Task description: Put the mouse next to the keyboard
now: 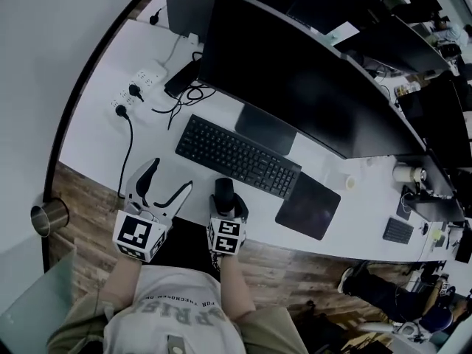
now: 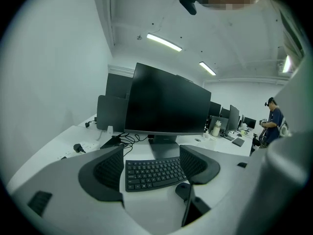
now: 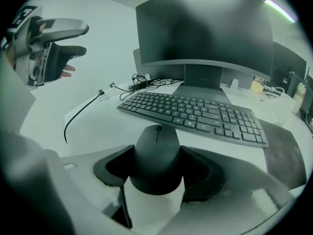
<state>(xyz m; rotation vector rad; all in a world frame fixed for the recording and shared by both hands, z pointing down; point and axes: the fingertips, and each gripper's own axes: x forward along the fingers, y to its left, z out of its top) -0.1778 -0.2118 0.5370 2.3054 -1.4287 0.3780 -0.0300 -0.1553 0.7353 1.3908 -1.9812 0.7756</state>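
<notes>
Right gripper [image 3: 156, 169] has its jaws clamped on the mouse [image 3: 157, 153], just in front of the keyboard [image 1: 236, 155]. Left gripper [image 1: 171, 177] hangs wide open, empty. I'd say keep the mouse low, slide toward the pad [image 1: 308, 205], and let go gently.

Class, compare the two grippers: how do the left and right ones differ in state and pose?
The left gripper has its fingers apart with nothing between them; the right gripper is shut on the black mouse. The left gripper is off the left end of the keyboard; the right gripper is before its middle. Both carry a marker cube and point toward the monitor.
</notes>
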